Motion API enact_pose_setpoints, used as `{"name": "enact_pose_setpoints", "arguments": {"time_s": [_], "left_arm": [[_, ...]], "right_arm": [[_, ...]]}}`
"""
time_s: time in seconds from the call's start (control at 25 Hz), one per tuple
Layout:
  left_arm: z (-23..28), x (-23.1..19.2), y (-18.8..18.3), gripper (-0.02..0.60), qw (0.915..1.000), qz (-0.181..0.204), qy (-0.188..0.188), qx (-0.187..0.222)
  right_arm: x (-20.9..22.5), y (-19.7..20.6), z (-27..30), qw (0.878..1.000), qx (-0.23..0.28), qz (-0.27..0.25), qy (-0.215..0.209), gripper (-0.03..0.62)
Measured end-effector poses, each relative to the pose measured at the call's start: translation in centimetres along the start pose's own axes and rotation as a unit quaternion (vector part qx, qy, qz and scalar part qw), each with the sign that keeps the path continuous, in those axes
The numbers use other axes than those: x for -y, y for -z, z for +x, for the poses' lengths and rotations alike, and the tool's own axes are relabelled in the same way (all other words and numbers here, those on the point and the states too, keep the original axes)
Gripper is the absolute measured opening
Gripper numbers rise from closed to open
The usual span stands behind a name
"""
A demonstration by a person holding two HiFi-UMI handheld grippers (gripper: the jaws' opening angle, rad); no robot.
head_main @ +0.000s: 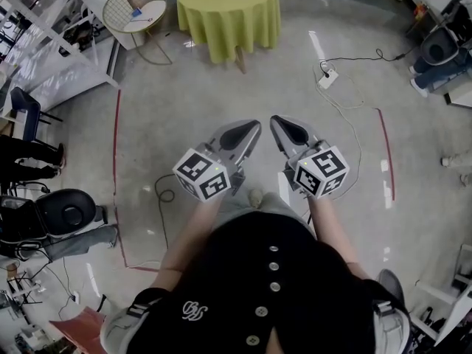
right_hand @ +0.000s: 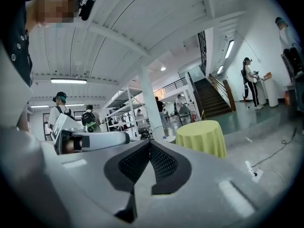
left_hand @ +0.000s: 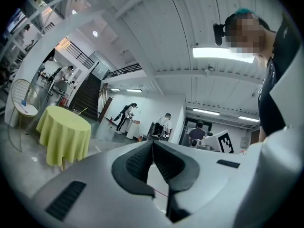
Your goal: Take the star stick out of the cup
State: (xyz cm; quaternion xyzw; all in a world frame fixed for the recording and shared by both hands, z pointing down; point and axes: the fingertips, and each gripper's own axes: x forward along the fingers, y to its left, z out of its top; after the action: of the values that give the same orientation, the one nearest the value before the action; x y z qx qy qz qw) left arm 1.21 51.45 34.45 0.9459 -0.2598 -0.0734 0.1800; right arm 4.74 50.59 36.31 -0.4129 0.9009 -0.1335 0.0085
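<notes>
A small clear cup [left_hand: 76, 111] with a thin stick leaning out of it stands on the round table with the yellow-green cloth [head_main: 228, 13], far ahead of me. The cup [right_hand: 198, 119] shows tiny on that table in the right gripper view; the star end is too small to make out. In the head view I cannot see the cup. My left gripper [head_main: 256, 125] and right gripper [head_main: 273, 121] are held side by side at waist height, pointing toward the table, a few steps short of it. Both are shut with nothing between their pads.
A white round side table and wire chair [head_main: 134, 9] stand left of the yellow table. A power strip with cable [head_main: 327, 77] lies on the floor at right. Red tape lines [head_main: 116, 146] mark the floor. Black chairs [head_main: 66, 212] sit at left; several people stand in the background.
</notes>
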Motion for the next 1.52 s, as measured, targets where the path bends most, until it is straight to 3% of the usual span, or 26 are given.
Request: {"name": "enact_pose_setpoints", "arguments": {"time_s": [0.48, 0.88, 1.16, 1.52], "left_arm": [[2.8, -4.4, -0.2, 0.012, 0.9998, -0.019, -0.011, 0.0], [6.0, -13.1, -3.5, 0.012, 0.9998, -0.017, -0.004, -0.01], [7.0, -19.9, -7.1, 0.012, 0.9998, -0.018, 0.0, -0.012], [8.3, -24.9, -8.9, 0.012, 0.9993, -0.023, 0.024, -0.015]], "right_arm": [[3.3, 0.3, 3.7, 1.0, -0.009, 0.015, 0.004, 0.003], [7.6, -2.0, 12.1, 1.0, -0.004, 0.002, 0.022, 0.003], [9.7, -5.6, 18.8, 0.999, 0.033, -0.004, 0.036, 0.003], [11.9, -6.2, 23.3, 0.997, 0.027, -0.01, 0.07, 0.003]]}}
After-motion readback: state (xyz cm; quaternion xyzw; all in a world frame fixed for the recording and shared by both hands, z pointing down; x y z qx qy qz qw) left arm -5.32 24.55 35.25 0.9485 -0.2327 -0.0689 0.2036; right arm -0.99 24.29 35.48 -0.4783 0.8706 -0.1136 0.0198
